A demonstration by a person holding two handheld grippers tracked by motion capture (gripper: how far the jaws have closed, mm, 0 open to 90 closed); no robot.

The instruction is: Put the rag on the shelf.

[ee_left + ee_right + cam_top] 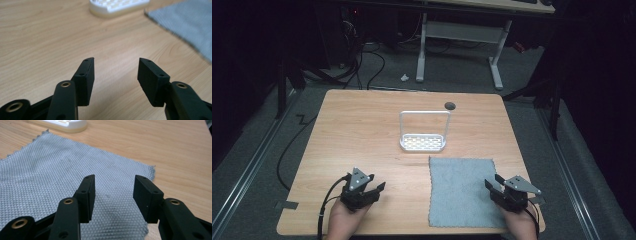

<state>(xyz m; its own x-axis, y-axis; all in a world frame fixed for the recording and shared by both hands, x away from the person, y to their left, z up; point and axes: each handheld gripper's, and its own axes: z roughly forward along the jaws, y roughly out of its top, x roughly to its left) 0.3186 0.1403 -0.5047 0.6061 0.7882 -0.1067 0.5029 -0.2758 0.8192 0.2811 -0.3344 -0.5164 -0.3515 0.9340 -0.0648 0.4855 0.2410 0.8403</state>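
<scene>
Cloth (pixel 62 170) beneath right gripper's (pixel 113 185) parted jaws.

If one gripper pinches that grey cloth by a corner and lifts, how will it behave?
The grey cloth lies thin and flat on the table, so it would probably droop limply and feel light. Its textured weave should give the fingers fair grip. Pushed, it would likely bunch rather than slide whole.
</scene>
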